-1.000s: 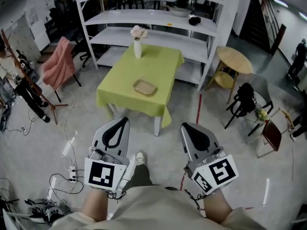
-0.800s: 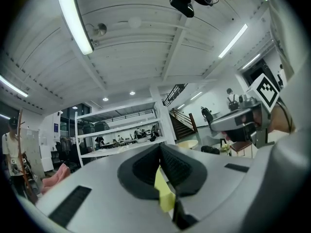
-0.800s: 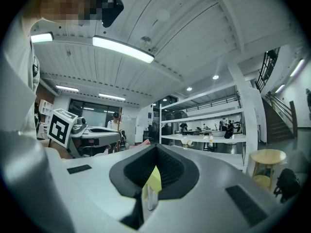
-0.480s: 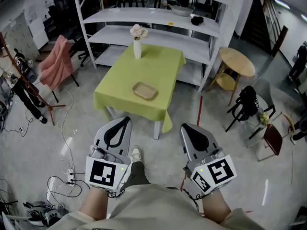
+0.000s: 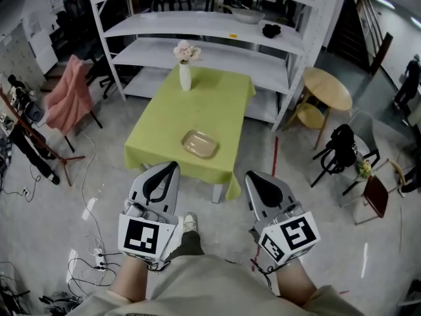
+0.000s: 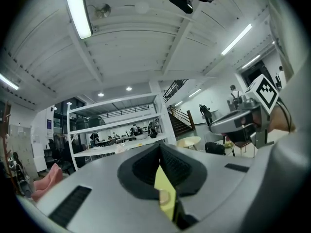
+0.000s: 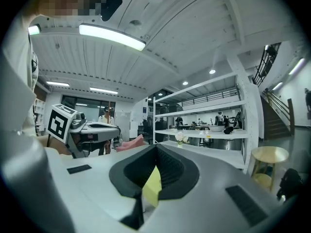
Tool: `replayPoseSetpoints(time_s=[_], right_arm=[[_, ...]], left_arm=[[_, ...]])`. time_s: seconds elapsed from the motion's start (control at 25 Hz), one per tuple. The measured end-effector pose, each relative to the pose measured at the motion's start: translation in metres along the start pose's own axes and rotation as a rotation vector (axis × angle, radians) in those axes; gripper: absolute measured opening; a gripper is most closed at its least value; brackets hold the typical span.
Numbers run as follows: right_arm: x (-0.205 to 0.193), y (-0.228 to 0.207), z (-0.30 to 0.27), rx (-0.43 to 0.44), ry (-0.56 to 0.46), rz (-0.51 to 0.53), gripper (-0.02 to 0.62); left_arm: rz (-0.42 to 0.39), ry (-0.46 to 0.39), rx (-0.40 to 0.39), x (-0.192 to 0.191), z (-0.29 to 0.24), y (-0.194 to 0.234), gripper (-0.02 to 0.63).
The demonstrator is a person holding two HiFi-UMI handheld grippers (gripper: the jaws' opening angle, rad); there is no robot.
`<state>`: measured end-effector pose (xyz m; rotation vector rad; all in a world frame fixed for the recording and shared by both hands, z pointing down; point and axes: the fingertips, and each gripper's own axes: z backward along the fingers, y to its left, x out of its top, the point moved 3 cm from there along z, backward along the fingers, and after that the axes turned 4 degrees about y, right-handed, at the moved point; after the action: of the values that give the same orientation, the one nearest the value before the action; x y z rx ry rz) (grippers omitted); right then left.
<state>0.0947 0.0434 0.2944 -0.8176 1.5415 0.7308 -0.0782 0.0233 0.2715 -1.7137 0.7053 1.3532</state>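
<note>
Left gripper (image 5: 170, 167) and right gripper (image 5: 254, 175) side by side, each with jaws pressed together on nothing. Just ahead stands the green table (image 5: 214, 107), tray (image 5: 200, 143) near its front edge, vase (image 5: 185, 76) at the back.

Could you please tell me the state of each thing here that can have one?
left gripper: shut, empty.
right gripper: shut, empty.
tray: lying flat on the green table, empty.
vase: upright, holding flowers.
pink cloth: draped, hanging loose.
</note>
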Motion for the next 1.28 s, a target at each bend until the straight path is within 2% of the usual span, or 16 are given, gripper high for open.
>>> replayPoseSetpoints(time_s=[0.44, 0.68, 0.96, 1.28], right_arm=[[0.014, -0.053, -0.157, -0.061, 0.078, -0.056, 0.006], [0.008, -0.077, -0.238, -0.116, 0.139, -0.087, 0.006], [-0.007, -0.105, -0.295, -0.184, 0.187, -0.123, 0.006], [-0.042, -0.131, -0.324, -0.221, 0.27, -0.199, 0.006]], left_arm=[[0.011, 0.058, -0.075, -0.028, -0.115, 0.118, 0.007], [0.017, 0.084, -0.152, -0.054, -0.18, 0.173, 0.007], [0.0, 0.101, -0.22, -0.079, -0.236, 0.21, 0.006], [0.021, 0.169, -0.267, -0.111, -0.272, 0.219, 0.006]])
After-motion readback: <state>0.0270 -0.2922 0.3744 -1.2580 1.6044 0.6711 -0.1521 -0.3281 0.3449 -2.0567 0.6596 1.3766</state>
